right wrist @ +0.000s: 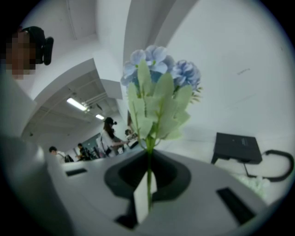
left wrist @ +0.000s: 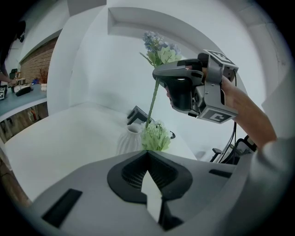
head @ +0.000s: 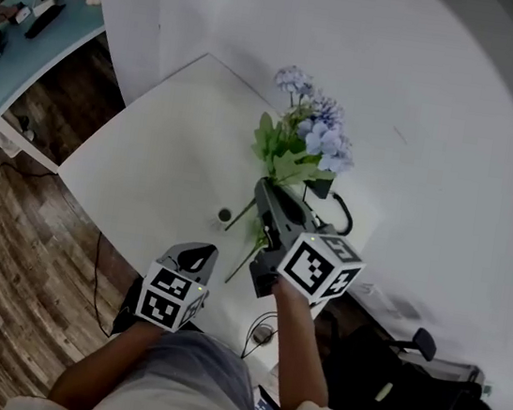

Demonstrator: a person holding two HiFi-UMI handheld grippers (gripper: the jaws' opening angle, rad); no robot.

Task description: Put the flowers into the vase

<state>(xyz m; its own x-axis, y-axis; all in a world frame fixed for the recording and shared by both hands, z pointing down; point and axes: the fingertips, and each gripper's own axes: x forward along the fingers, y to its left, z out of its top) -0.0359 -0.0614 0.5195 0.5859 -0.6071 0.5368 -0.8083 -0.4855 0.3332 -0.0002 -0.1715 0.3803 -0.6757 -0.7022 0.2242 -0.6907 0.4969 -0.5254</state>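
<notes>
Nearest the head camera, both of the person's forearms are reaching out over the white desk (head: 138, 169). The left hand is holding the left tool (head: 198, 256) low near the desk's front edge, angled down, its jaws pressed together with nothing between them (left wrist: 148, 186). The right forearm is stretching further in, carrying the right tool (head: 266, 191) higher and closer to level, with its marker cube facing up.

The right tool (right wrist: 148, 184) is clamping the thin green stem (right wrist: 149, 166) of the blue flower (right wrist: 159, 69). In the left gripper view the stem (left wrist: 152, 103) is hanging almost upright from the right tool (left wrist: 159, 74), leaning slightly, with the bloom (left wrist: 157, 46) at the top and the cut end pointing down. That end is passing behind a pale green sprig (left wrist: 156, 136) just beside the mouth of the white ribbed vase (left wrist: 128, 140); whether it is touching either one cannot be told.

The vase is standing upright on the desk ahead of the left tool. Behind it, near the wall, a black box (right wrist: 237, 147) with a looping cable (right wrist: 279, 166) is sitting on the desk. People are working at desks in the far background (right wrist: 109, 133).
</notes>
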